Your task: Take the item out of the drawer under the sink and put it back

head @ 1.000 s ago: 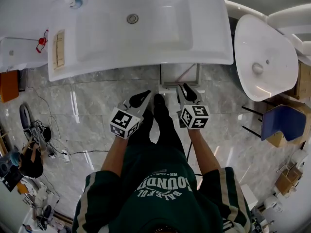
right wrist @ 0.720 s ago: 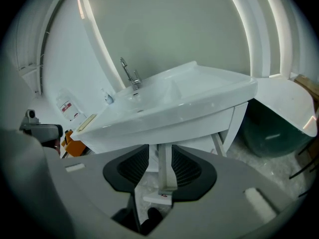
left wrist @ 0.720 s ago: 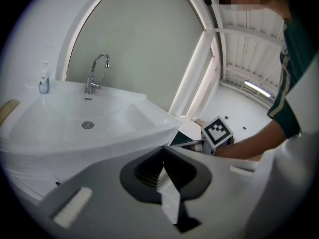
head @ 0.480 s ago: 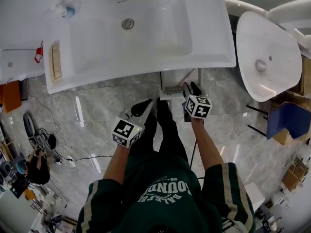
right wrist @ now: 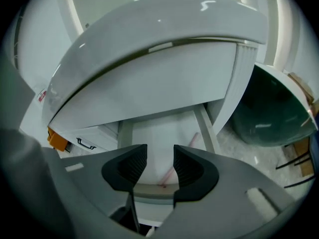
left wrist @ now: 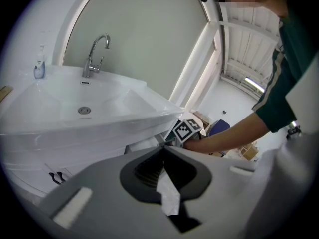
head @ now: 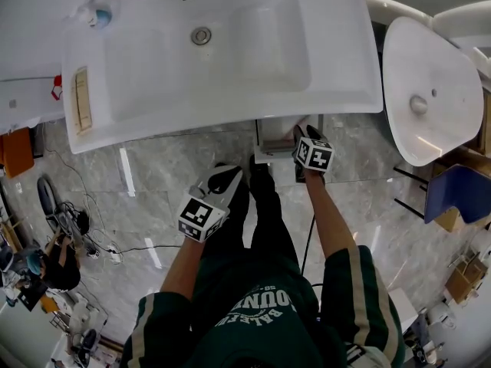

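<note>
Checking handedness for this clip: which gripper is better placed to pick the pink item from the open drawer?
Right. The right gripper points into the open drawer, jaws just opened and empty, above the pink item. The left gripper is shut, farther from it.

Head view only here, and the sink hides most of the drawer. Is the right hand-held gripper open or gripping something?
Observer: The right hand-held gripper is open; its jaws have just been opening, with nothing between them.
Operator: What is inside the drawer?
Observer: One thin pink stick lies on the floor of the white pulled-out drawer under the white ceramic sink.
Operator: And the left one?
Observer: The left hand-held gripper is shut.
</note>
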